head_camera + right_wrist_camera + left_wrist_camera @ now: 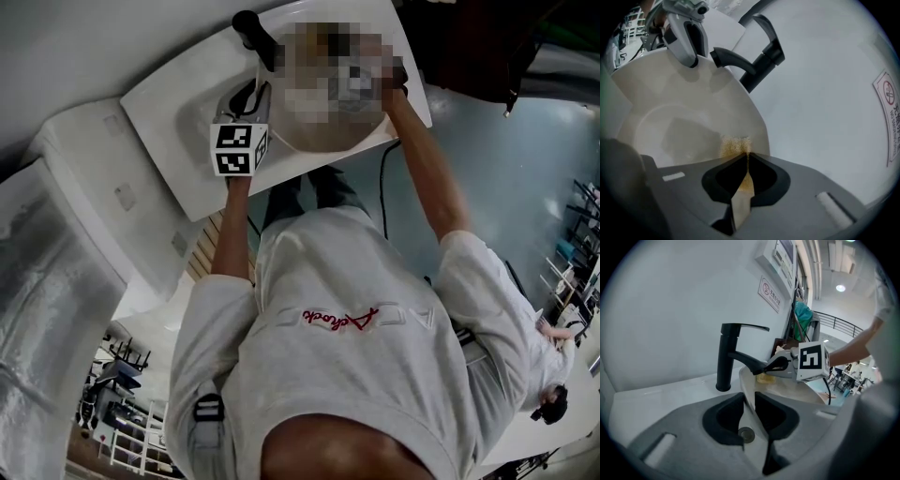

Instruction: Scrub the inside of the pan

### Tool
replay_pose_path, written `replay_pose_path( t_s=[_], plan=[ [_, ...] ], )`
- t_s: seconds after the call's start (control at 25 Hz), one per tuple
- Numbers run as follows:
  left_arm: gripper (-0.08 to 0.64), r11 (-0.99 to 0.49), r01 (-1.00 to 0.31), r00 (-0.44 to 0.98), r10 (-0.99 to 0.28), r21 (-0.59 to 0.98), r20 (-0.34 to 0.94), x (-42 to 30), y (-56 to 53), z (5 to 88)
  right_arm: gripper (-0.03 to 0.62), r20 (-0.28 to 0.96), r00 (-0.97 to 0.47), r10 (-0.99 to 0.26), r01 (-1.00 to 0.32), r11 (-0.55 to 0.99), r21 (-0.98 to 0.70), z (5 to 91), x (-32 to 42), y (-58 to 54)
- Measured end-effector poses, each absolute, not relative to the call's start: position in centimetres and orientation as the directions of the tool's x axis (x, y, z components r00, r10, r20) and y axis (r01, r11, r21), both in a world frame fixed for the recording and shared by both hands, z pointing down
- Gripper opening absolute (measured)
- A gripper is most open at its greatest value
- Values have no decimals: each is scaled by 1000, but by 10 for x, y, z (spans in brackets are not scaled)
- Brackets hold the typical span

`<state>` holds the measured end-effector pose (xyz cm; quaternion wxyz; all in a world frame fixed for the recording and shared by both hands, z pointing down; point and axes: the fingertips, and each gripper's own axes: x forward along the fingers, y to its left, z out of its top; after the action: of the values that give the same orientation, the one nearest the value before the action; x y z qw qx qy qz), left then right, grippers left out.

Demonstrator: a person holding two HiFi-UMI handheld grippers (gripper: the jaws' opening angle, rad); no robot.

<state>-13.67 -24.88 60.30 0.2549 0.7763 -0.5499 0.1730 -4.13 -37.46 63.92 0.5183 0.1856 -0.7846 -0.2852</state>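
A cream pan (675, 122) is held tilted over the white sink (187, 122); in the head view a mosaic patch covers most of it. My left gripper (749, 397) is shut on the pan's thin rim (746, 385); its marker cube (239, 150) shows at the sink's front. My right gripper (746, 154) is shut on a yellow sponge (735, 146), pressed against the pan's inner wall just under the rim. From the left gripper view the right gripper (785, 364) reaches into the pan with the sponge (764, 377) at its tips. The left gripper (686, 42) shows at the pan's far rim.
A black faucet (726, 357) stands behind the pan, its spout above the rim. The drain (746, 433) lies below the left jaws. A white wall with a sign (769, 294) backs the sink. A cable (382, 187) hangs by the sink's front.
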Motion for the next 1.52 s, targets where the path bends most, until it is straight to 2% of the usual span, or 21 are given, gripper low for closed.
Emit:
replay_pose_path(
  t_s=[0.36,1.0,1.52],
  plan=[
    [75,-266,-943,333,-766,201,549,-137,-250,602,25,790,-362,-495,54,835,548,673,-38,-351],
    [75,-258,-943,332,-773,211,540,-137,-250,604,25,846,-331,-418,88,879,469,690,-13,-286],
    [75,-254,-943,332,-777,216,535,-137,-251,604,25,908,-309,-282,253,896,364,701,-9,-211]
  ],
)
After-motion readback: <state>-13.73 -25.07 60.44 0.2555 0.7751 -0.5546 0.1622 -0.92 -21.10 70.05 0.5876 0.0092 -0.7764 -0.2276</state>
